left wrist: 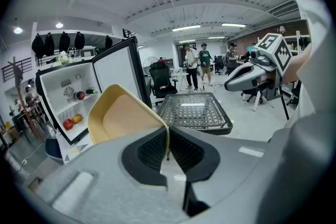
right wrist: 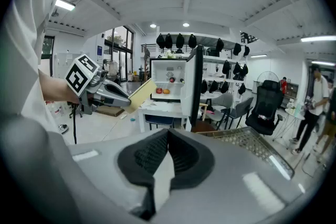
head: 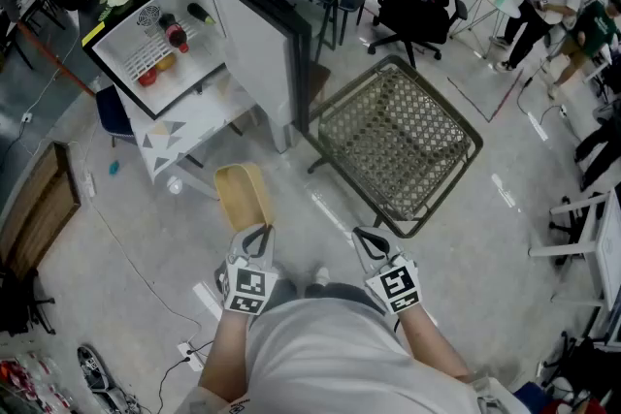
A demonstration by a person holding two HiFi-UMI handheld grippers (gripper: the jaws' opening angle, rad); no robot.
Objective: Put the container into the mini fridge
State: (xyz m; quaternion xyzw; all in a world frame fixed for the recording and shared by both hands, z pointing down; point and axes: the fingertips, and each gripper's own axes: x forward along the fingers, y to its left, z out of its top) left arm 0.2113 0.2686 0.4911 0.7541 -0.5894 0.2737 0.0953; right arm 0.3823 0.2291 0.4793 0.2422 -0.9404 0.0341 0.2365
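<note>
Before the mini fridge, left claw pinches the container, long axis pointing forward; right claw closed, empty.

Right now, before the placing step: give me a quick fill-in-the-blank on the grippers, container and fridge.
1. The left gripper is shut on the ____ of the yellow container.
2. The door of the mini fridge stands ____.
3. The right gripper has its fingers together and holds ____.

Missing words: rim; open; nothing.
</note>
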